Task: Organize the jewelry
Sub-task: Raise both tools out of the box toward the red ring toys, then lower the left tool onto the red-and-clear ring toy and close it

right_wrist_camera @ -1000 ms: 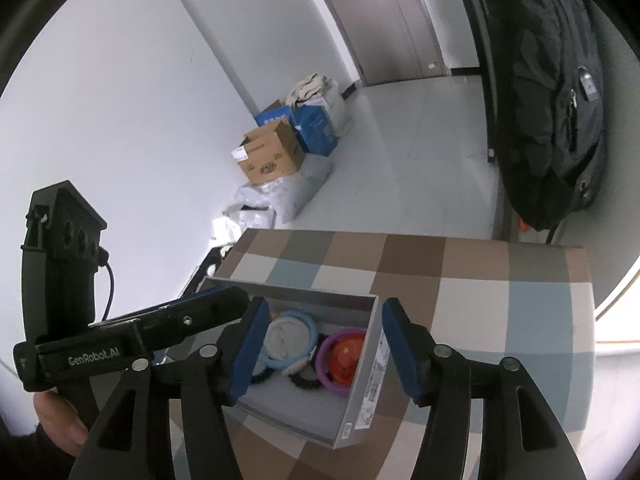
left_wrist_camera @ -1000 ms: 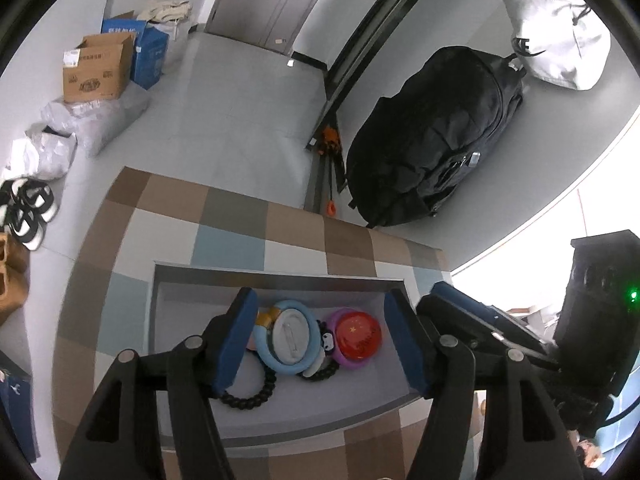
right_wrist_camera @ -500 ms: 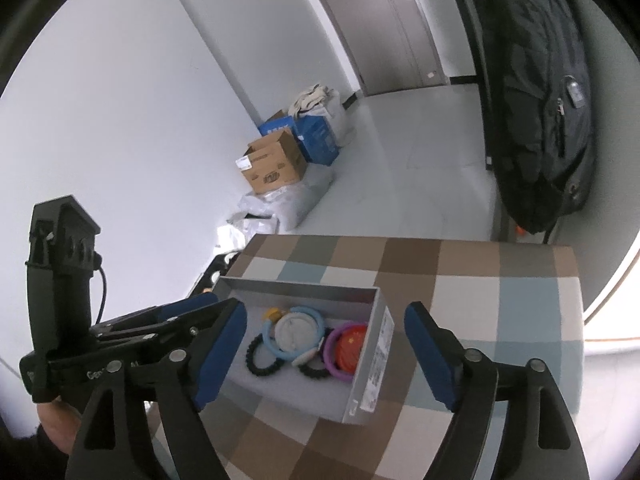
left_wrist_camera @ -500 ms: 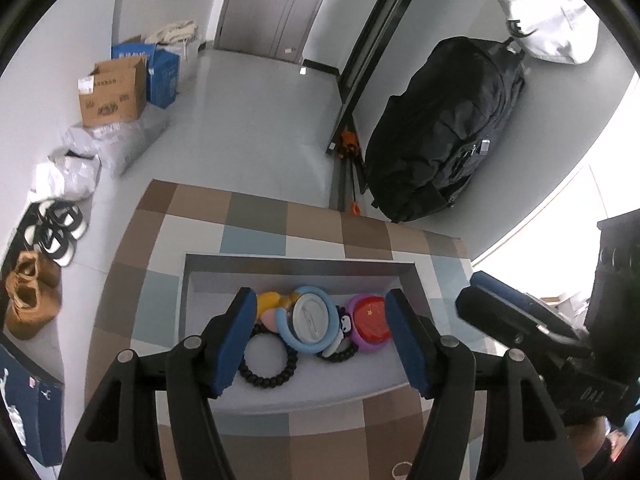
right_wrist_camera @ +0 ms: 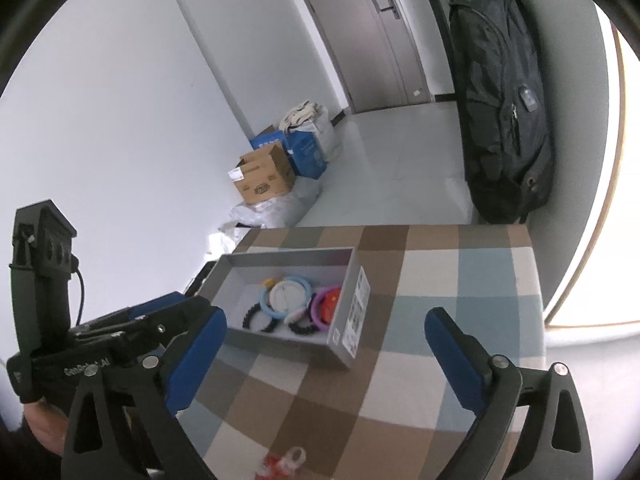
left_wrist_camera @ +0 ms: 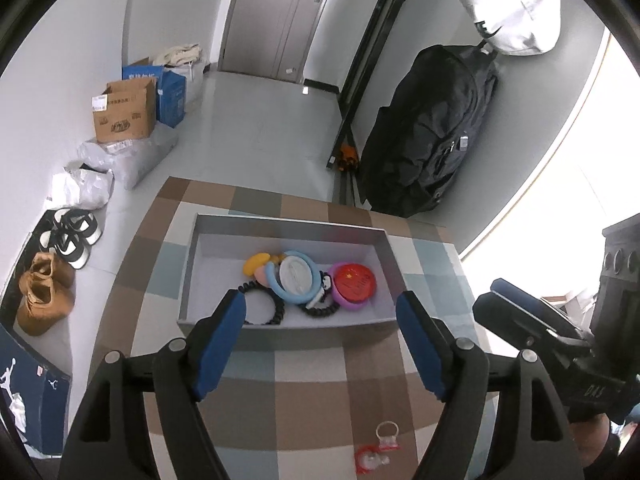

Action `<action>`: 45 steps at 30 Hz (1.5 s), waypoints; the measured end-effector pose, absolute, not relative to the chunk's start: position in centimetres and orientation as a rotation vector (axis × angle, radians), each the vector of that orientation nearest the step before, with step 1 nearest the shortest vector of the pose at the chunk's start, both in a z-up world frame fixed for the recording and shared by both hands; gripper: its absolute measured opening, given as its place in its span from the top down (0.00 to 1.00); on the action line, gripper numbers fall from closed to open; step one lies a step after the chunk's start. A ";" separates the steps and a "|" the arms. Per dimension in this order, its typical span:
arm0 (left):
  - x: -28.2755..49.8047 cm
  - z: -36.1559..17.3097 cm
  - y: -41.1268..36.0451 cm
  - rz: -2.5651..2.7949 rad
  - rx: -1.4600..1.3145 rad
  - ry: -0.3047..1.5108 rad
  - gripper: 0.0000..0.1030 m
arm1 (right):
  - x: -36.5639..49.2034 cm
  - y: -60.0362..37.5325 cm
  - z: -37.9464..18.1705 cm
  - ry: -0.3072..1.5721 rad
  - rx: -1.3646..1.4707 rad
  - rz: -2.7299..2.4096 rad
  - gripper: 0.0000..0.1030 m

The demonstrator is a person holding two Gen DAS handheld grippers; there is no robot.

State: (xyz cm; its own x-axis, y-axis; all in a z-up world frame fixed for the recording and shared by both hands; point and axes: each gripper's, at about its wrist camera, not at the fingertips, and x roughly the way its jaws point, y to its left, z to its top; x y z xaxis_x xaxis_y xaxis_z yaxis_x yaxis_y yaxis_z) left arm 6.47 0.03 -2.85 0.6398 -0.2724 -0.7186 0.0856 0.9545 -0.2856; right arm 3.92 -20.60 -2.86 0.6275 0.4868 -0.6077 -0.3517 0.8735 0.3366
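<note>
there, a shallow grey box (left_wrist_camera: 192, 264) of bright, perhaps plastic bangles (left_wrist_camera: 295, 283)

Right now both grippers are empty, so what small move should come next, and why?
Probably lower the right gripper, whose jaws have just been opening, toward the small red and white trinket on the checkered cloth. It lies outside the grey box, while the other jewelry is already inside. The left gripper is also open and holds nothing.
</note>
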 end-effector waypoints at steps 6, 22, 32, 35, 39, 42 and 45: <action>4.2 -4.0 -0.5 -0.209 -0.257 0.874 0.21 | 1.8 -21.2 -3.4 0.755 0.186 0.464 0.00; 0.4 -6.3 -2.6 -0.249 -0.175 0.933 0.20 | -0.3 -23.7 -6.2 0.831 0.204 0.383 0.00; -0.6 -8.1 -2.5 -0.280 -0.239 0.942 0.23 | -0.4 -23.7 -6.7 0.853 0.212 0.371 0.00; -0.6 -8.8 -2.5 -0.300 -0.263 0.972 0.37 | -0.4 -23.5 -6.8 0.856 0.202 0.371 0.00; -0.5 -9.5 -2.6 -0.319 -0.286 0.994 0.51 | -0.4 -23.5 -7.0 0.862 0.205 0.373 0.00; -0.6 -9.8 -2.7 -0.332 -0.289 1.013 0.63 | -0.4 -23.4 -7.0 0.863 0.204 0.372 0.00; -0.6 -9.9 -3.0 -0.361 -0.301 1.023 0.74 | -0.4 -23.5 -6.9 0.862 0.208 0.372 0.00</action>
State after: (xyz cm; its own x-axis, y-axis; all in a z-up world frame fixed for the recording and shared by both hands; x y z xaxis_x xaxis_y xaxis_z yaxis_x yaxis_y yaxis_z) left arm -0.59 -3.03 -9.92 0.4712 -0.4280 -0.7712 0.1509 0.9006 -0.4076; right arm -0.39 -23.47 -6.95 0.5927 0.3999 -0.6991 -0.2341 0.9161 0.3255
